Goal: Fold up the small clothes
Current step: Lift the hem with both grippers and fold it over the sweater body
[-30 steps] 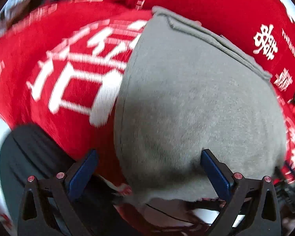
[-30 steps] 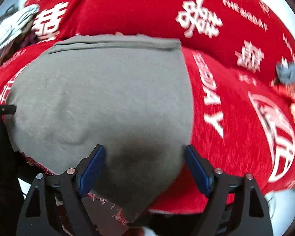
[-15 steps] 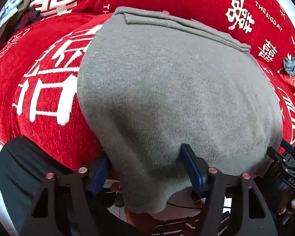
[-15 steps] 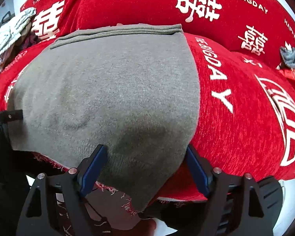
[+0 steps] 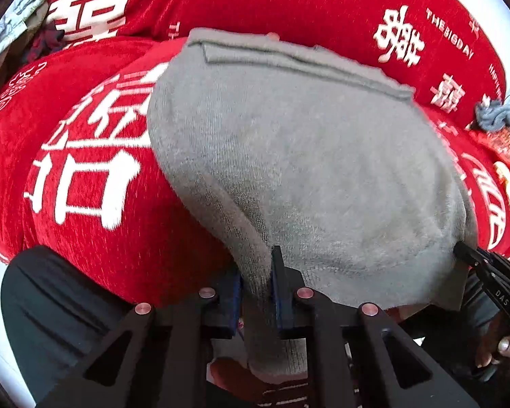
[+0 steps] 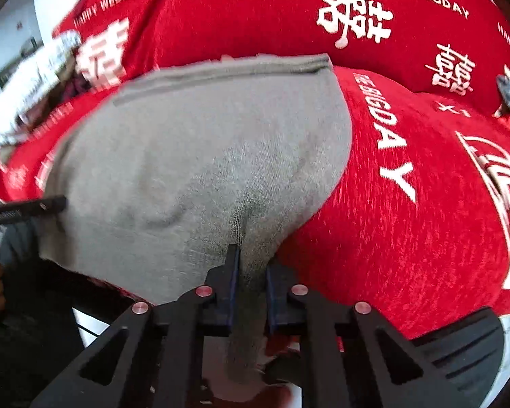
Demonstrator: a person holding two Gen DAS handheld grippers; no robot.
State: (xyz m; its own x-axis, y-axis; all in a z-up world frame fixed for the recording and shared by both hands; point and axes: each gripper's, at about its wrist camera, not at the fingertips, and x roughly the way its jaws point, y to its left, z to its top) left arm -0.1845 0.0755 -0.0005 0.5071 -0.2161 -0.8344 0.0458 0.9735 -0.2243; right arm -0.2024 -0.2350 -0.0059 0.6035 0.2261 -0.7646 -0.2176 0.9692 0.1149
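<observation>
A grey knit garment [image 5: 306, 156] lies flat on a red cloth with white lettering [image 5: 95, 183], its hemmed edge at the far side. My left gripper [image 5: 256, 282] is shut on the garment's near left corner, which bunches between the blue pads. In the right wrist view the same grey garment [image 6: 193, 156] fills the centre, and my right gripper [image 6: 250, 272] is shut on its near right corner. Each gripper's tip shows at the edge of the other's view.
The red cloth [image 6: 425, 204] covers a rounded surface and drops off at the near edge. A pale bundle of clothes [image 5: 20, 23] lies at the far left. A small grey-blue crumpled item [image 5: 499, 115] lies at the far right.
Both grippers were open around the garment's near corners and have closed on them. The cloth now puckers between the pads.
</observation>
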